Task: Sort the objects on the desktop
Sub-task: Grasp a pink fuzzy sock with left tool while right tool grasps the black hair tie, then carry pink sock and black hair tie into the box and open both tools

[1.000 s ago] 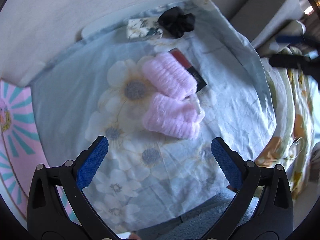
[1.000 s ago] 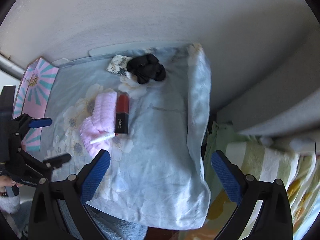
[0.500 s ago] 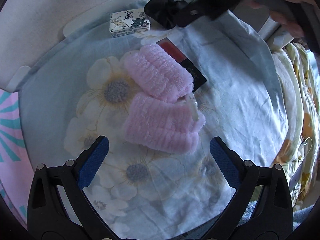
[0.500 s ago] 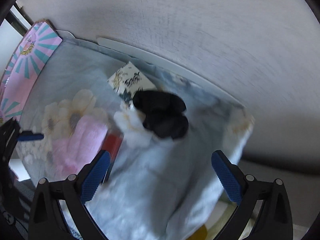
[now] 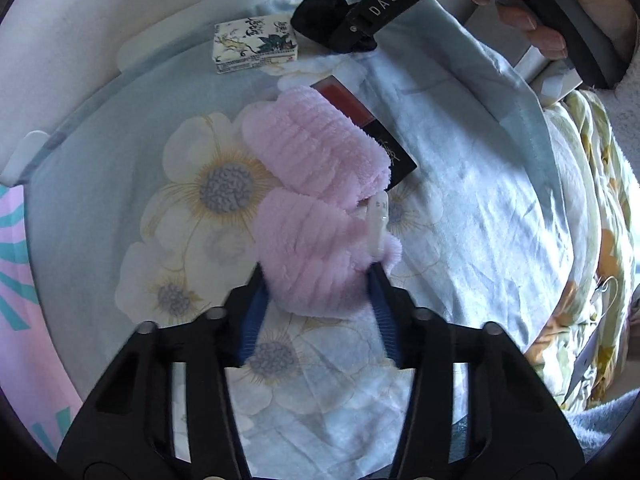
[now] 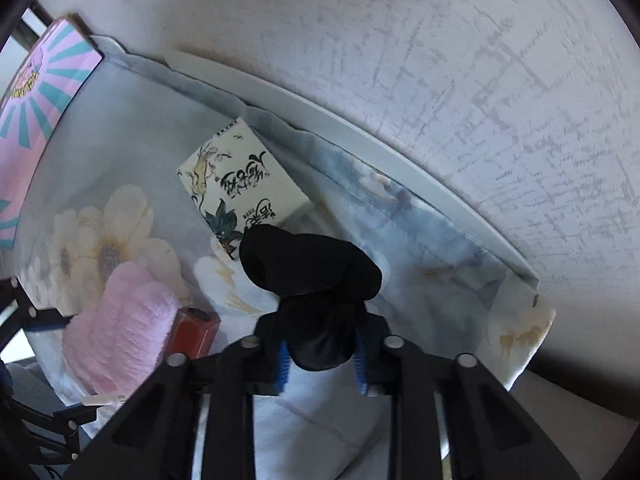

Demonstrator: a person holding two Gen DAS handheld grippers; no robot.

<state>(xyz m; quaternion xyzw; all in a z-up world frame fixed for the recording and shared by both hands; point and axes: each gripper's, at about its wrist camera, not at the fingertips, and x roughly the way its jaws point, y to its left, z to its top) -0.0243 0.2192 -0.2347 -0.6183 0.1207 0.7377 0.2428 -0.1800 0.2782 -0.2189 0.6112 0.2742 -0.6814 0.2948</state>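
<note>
The left tool [image 5: 318, 280] has just been closing: its blue pads [image 5: 256, 312] now press on both sides of the near end of the pink fluffy cloth [image 5: 316, 216], low in the centre of the left wrist view. A small white tube [image 5: 378, 216] lies against the cloth just above the right pad; whether it is caught in the grip cannot be told. The right tool [image 6: 320, 360] has also just been closing and is clamped on the black cloth bundle [image 6: 308, 264], low centre of the right wrist view.

Judgement: both grasps are made, so two items are ready to lift from the flowered sheet [image 5: 460, 200] for sorting.

Beyond the pink cloth, a red and black box [image 5: 360, 108] lies partly under it. Farther up, a white printed box [image 5: 256, 42] sits at the top of the frame, just beside the black bundle.

Compared with one second ago, both tools stood wide apart with nothing between them. The right tool was then far from the black bundle at the frame's lower edge; now it sits directly on it, and the person's hand [image 5: 528, 8] shows at upper right.
</note>
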